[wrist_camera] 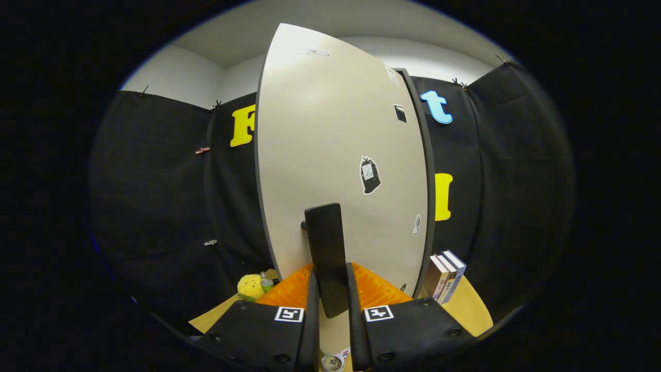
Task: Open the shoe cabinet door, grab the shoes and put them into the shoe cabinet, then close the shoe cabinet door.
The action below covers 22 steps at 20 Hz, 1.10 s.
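Note:
The shoe cabinet's pale door rises right in front of me, with a few stickers on its face and a dark edge band down its right side. A flat black handle sticks out from the lower part of the door. My gripper is shut on this handle, one finger pressing on each side of its lower end. The shoes are hidden from here.
A yellow plush toy and a small bottle sit on the wooden tabletop left of the door. Three upright books stand to the right of the door. Black cloth walls close in behind.

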Tool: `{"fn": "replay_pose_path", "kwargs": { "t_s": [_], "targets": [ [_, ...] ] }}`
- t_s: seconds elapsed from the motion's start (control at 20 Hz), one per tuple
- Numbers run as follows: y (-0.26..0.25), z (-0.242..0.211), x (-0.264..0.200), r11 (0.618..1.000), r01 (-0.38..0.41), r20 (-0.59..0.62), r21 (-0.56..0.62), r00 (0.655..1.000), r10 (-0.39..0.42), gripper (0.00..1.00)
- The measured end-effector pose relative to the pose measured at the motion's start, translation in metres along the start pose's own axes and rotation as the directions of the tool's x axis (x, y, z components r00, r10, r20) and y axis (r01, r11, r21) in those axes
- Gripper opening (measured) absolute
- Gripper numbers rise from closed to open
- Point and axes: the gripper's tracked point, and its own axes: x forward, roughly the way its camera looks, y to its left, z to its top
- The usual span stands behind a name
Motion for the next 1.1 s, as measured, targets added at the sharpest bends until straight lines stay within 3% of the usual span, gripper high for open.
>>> {"fn": "replay_pose_path", "kwargs": {
  "t_s": [0.2, 0.5, 0.65, 0.85, 1.1],
  "targets": [
    [-0.033, 0.004, -0.026, 0.999, 0.036, -0.008, -0.01, 0.999, -0.036, 0.27],
    [-0.073, 0.031, -0.086, 0.992, 0.129, 0.076, -0.005, 0.989, -0.128, 0.26],
    [-0.083, 0.029, -0.108, 0.986, 0.168, 0.085, -0.018, 0.982, -0.166, 0.22],
    [-0.077, 0.012, -0.118, 0.989, 0.149, 0.06, -0.017, 0.987, -0.148, 0.22],
    [-0.041, -0.041, -0.103, 0.997, 0.077, -0.042, -0.01, 0.996, -0.077, 0.22]
  ]
}}
